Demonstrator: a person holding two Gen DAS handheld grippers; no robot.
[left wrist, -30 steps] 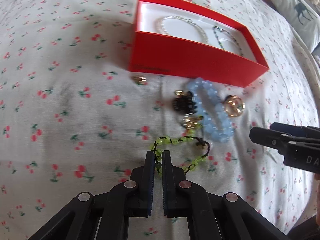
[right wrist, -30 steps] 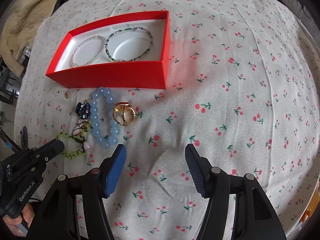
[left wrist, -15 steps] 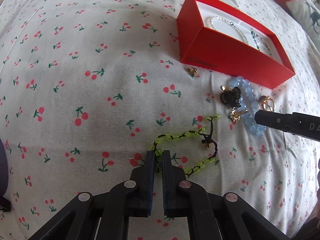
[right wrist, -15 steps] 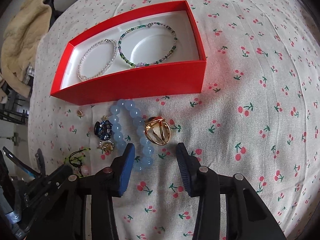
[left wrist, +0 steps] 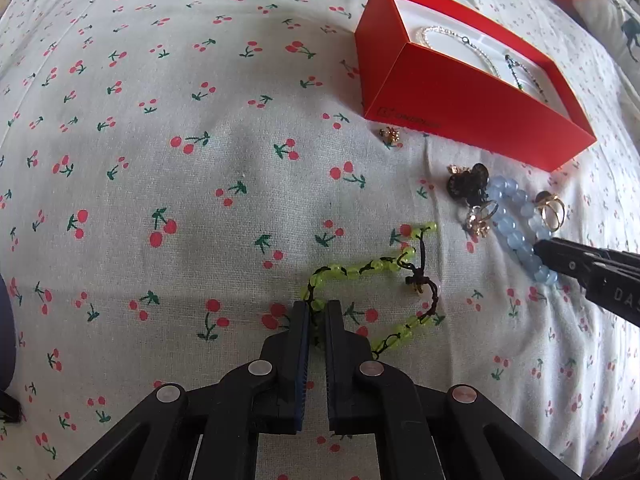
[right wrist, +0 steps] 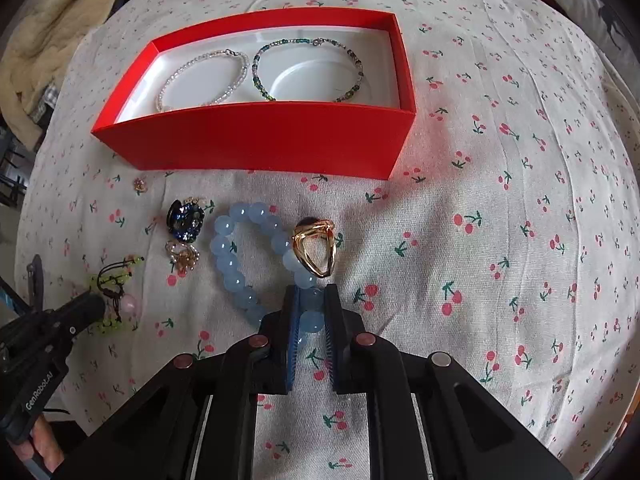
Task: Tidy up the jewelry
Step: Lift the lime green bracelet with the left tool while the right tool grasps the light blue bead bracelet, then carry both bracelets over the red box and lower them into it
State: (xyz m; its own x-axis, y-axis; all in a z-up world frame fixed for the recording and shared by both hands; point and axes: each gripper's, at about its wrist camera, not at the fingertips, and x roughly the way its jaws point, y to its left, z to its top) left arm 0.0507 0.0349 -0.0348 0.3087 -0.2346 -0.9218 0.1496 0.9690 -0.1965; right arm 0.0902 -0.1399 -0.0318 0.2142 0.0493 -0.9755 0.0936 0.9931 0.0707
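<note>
Right wrist view looks down on a bed sheet (right wrist: 500,208) printed with red cherries, a beige blanket (right wrist: 48,40) bunched at its far left edge. On it sits a red box (right wrist: 256,144) with a white lining, holding a clear bead bracelet (right wrist: 200,76) and a dark green bead bracelet (right wrist: 308,68). A second ago the right tongs (right wrist: 310,312) stood wide open over bare sheet; they have just been closing and now pinch the near end of the blue bead bracelet (right wrist: 236,264), which lies in front of the box. A gold ring (right wrist: 314,250) rests against it. The left tongs (left wrist: 316,316) are clamped on the green bead bracelet (left wrist: 360,268), its black cord knotted, now dragged leftward apart from the pile. Beside the blue beads lie a dark brooch (right wrist: 185,217) and small gold earrings (right wrist: 182,256).
</note>
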